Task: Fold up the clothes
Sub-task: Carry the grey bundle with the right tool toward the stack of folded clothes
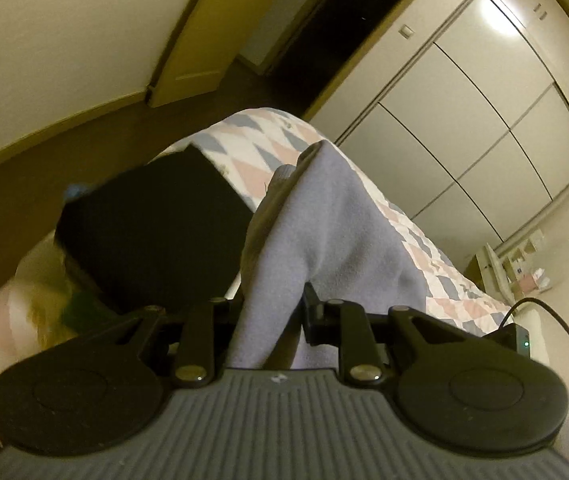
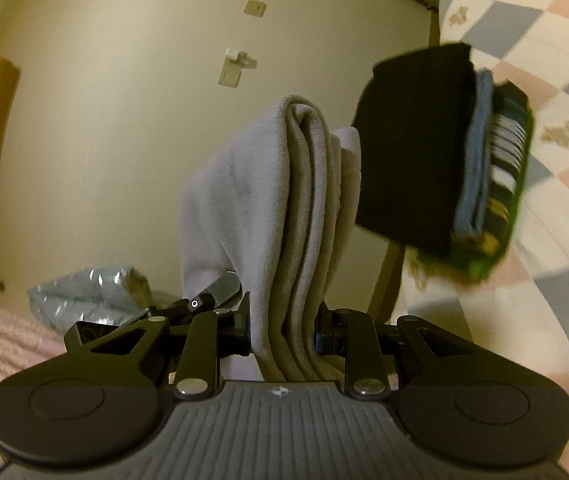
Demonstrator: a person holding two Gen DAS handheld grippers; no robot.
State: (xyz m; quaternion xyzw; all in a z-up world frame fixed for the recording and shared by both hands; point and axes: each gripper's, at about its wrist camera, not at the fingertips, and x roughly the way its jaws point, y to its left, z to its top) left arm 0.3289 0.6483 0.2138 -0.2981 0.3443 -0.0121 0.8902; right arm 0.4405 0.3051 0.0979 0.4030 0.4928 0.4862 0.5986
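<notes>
In the left wrist view, the left claw [image 1: 272, 320] is clamped on a grey garment [image 1: 324, 232], which hangs above the checked quilt [image 1: 436, 264] on the bed, beside a black folded stack [image 1: 156, 232].

In the right wrist view, the right claw [image 2: 282, 332] pinches the same garment's bunched folds [image 2: 284, 208], near the stack of folded clothes [image 2: 444, 152] on the quilt [image 2: 544, 60].

The grey garment [image 1: 324, 240] hides the left gripper's [image 1: 272, 316] fingertips and part of the quilt [image 1: 252, 148] ahead of them. Its folds [image 2: 296, 220] likewise cover the right gripper's [image 2: 284, 332] fingertips. Right of that gripper, the stacked clothes [image 2: 444, 148] are blurred, their lower items unreadable.
</notes>
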